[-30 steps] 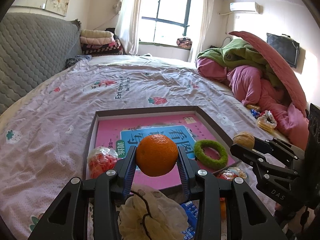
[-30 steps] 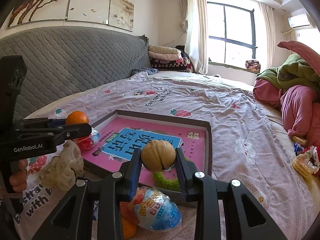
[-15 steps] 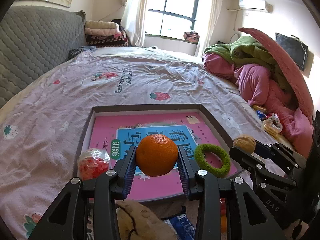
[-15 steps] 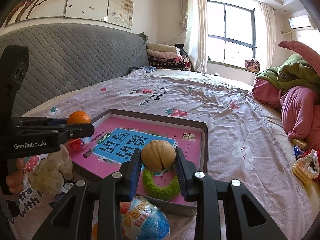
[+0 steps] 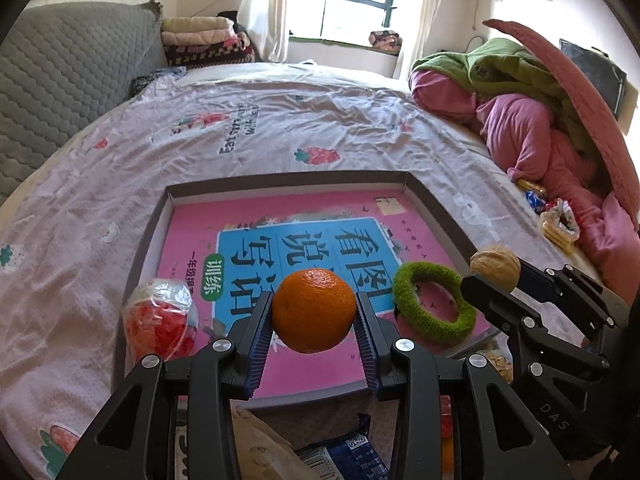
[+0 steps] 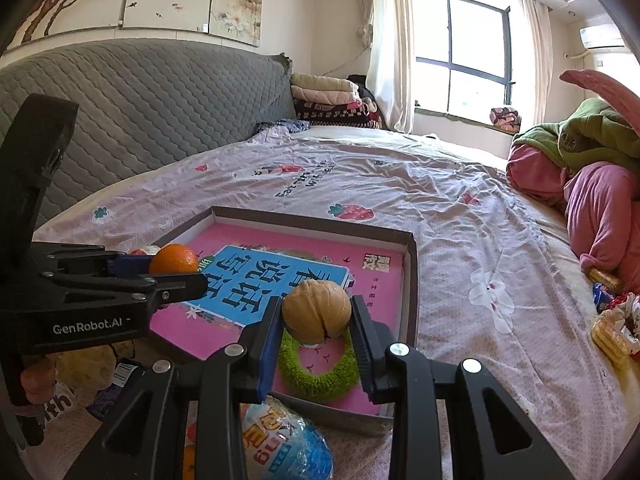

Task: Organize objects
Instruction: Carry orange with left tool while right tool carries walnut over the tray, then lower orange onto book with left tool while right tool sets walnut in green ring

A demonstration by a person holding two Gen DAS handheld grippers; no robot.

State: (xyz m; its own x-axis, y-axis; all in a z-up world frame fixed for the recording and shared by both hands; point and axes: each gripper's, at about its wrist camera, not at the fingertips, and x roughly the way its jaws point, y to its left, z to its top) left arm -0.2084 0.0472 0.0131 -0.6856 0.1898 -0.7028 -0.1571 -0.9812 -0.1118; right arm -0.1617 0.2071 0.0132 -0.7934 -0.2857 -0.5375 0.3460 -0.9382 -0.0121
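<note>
Where sunlight falls, a tray (image 5: 436, 196) rests on bedsheet (image 5: 280, 120).

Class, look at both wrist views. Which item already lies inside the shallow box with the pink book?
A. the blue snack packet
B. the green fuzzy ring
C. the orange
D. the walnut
B: the green fuzzy ring rests on the pink book in the box, while the orange and walnut are clamped in grippers.
</note>
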